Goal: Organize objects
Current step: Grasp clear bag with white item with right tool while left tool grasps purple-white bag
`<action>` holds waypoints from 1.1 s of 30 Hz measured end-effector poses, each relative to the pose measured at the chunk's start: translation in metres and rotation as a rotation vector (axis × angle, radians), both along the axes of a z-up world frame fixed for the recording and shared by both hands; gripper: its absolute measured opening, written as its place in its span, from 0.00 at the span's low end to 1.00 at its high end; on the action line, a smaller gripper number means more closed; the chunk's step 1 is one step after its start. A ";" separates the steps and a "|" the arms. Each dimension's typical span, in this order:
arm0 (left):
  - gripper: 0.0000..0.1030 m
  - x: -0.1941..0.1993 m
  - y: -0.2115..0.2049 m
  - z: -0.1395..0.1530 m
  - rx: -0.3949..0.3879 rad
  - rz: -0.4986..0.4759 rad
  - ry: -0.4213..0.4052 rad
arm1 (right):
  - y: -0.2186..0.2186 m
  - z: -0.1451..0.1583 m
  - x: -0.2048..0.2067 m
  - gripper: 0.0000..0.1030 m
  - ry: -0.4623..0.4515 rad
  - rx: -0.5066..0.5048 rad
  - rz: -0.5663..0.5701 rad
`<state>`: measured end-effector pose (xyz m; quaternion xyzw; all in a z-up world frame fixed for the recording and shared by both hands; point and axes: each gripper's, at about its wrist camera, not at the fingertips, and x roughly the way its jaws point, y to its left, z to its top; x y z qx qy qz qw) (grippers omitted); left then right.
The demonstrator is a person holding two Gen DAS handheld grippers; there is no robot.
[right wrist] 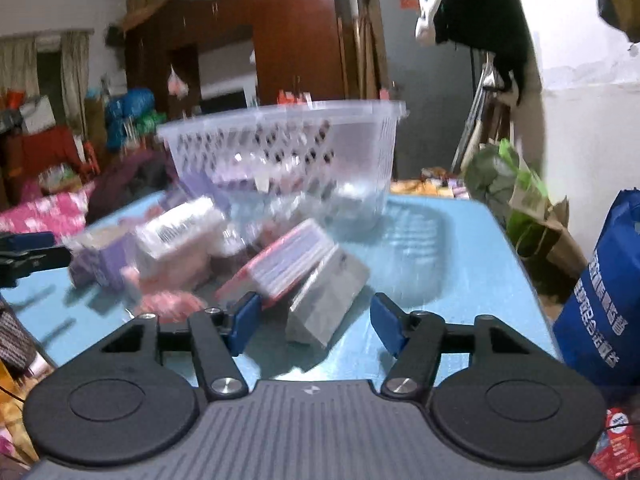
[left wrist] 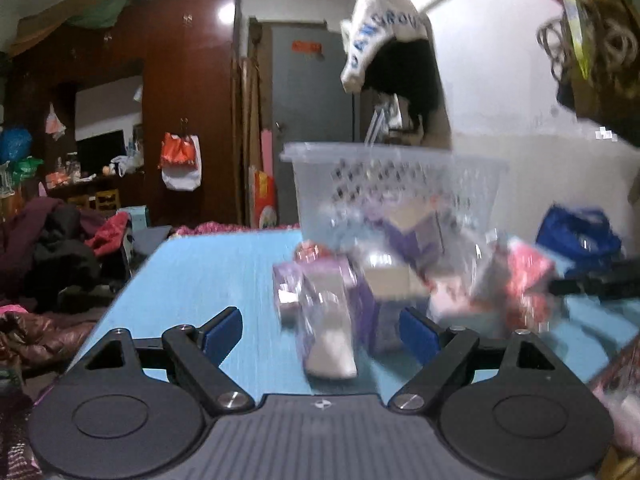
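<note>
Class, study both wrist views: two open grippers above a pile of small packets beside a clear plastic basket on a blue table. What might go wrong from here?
1. The small wrapped packets lean on one another; grabbing one may topple its neighbours.
2. The clear plastic basket looks light, so a nudge might slide it.
3. The left gripper and right gripper work the same pile and may collide.
</note>
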<state>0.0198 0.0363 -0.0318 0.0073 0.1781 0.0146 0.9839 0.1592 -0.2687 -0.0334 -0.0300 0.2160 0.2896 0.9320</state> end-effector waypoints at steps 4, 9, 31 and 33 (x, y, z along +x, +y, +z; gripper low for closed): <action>0.85 0.011 0.000 -0.006 0.019 0.016 0.039 | 0.005 -0.007 0.003 0.57 0.024 -0.044 -0.012; 0.60 0.013 0.004 -0.014 -0.013 0.042 0.060 | 0.003 -0.011 -0.001 0.39 0.013 -0.049 -0.032; 0.40 0.005 -0.001 -0.016 0.033 0.099 -0.023 | -0.022 -0.007 -0.019 0.32 -0.072 0.029 -0.119; 0.40 -0.002 -0.001 -0.011 0.025 0.098 -0.055 | -0.025 0.000 -0.024 0.32 -0.094 0.033 -0.120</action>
